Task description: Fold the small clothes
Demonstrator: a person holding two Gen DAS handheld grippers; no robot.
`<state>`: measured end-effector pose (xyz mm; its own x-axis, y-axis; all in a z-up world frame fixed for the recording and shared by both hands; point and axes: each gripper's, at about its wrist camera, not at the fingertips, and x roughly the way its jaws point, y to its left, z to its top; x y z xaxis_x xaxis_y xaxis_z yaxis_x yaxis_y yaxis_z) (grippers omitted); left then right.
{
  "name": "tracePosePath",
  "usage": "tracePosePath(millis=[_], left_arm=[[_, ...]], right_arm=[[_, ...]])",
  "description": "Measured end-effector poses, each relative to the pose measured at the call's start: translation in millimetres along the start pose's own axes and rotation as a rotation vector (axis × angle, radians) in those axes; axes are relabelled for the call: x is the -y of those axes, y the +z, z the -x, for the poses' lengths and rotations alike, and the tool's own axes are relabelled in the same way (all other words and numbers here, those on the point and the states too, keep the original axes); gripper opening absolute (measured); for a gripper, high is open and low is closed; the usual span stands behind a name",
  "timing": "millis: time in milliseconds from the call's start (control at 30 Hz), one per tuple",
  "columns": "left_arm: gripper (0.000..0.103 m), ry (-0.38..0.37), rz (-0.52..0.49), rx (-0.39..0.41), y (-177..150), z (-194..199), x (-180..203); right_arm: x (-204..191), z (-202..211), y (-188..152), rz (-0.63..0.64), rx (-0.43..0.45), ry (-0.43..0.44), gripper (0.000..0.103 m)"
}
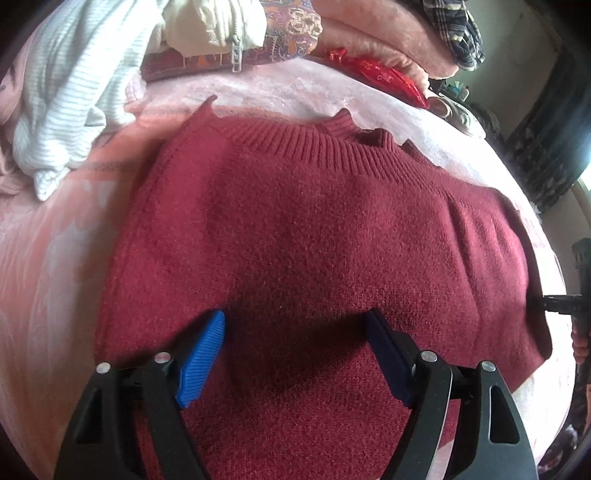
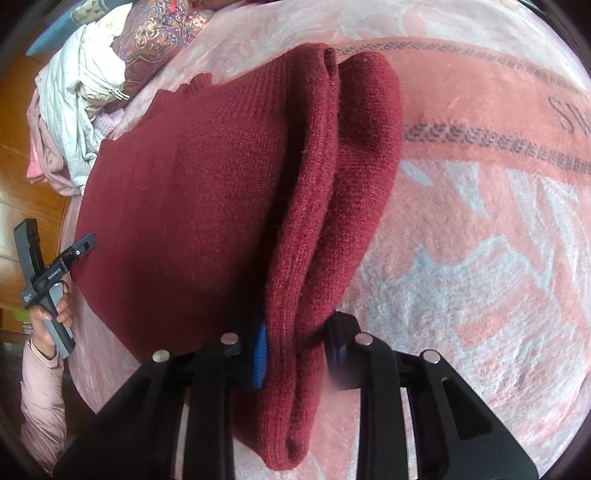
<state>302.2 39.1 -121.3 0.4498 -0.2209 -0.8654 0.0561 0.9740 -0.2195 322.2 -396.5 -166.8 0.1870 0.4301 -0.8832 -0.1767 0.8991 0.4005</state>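
Each gripper is a black plastic frame of angled arms with triangular cut-outs and round silver pivot pins; the left gripper point(image 1: 295, 332) carries ribbed bright-blue finger pads point(image 1: 201, 363) (the right gripper point(image 2: 297, 350) likewise). A pale pink padded sleeve point(image 2: 40, 402) covers the person's left arm.

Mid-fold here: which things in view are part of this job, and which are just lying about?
In the job:
- dark red sweater
- right hand-held gripper, closed on the sweater's folded edge
- left hand-held gripper, open above the sweater

Lying about:
- white ribbed garment
- cream zipped garment
- patterned cloth
- red packet
- pink blanket underneath
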Motion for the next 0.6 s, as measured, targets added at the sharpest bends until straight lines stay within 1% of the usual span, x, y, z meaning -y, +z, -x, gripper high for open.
tracePosePath(millis=[267, 400, 467, 600], left_arm=[[0.079, -0.010, -0.011, -0.005, 1, -1, -2], [0.080, 0.002, -0.024, -0.005, 0, -3, 1], [0.080, 0.006, -0.027, -0.007, 1, -3, 2], [0.080, 0.001, -0.024, -0.014, 2, -3, 1]], right_arm=[[0, 1, -2, -0.031, 0.006, -0.016, 0.024], [-7, 9, 0, -0.053, 0.014, -0.010, 0.022], [-16, 19, 1, -0.033, 0.026, -0.012, 0.021], [-56, 48, 8, 0.031, 0.064, 0.004, 0.021]])
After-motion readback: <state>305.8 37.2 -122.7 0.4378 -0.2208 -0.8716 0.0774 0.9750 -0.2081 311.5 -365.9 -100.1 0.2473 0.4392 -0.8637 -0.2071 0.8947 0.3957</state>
